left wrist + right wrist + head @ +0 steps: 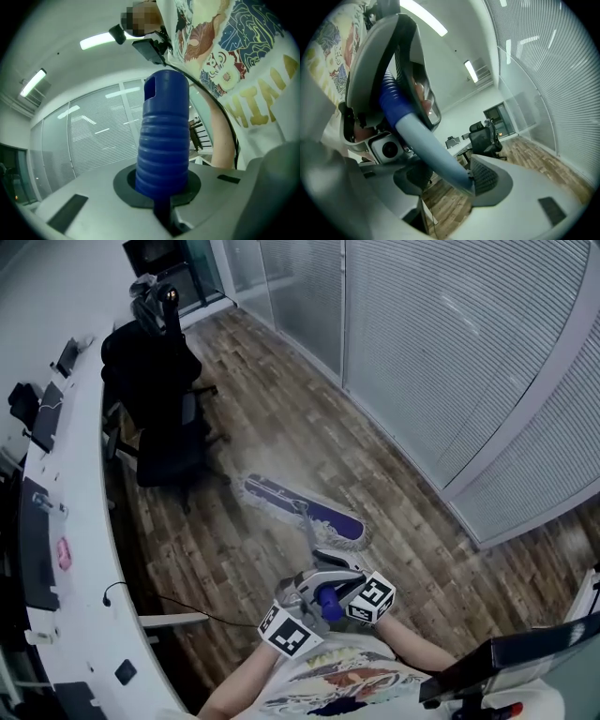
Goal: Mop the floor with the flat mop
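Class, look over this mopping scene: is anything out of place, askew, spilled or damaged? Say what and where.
Nothing is plainly damaged or spilled. One oddity: a black cable trails from the white desk onto the wooden floor near the flat mop, where it could snag.

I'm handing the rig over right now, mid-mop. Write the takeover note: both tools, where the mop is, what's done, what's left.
Left tool: shut on the blue grip at the handle's top end.
Right tool: shut on the pale pole just below that grip.
Mop head: flat on the wood floor ahead of you, between the black office chair and the glass wall.
Done: mop gripped and down on the floor; how much is already mopped cannot be told.
Left: sweep the floor, probably minding the chair's base.
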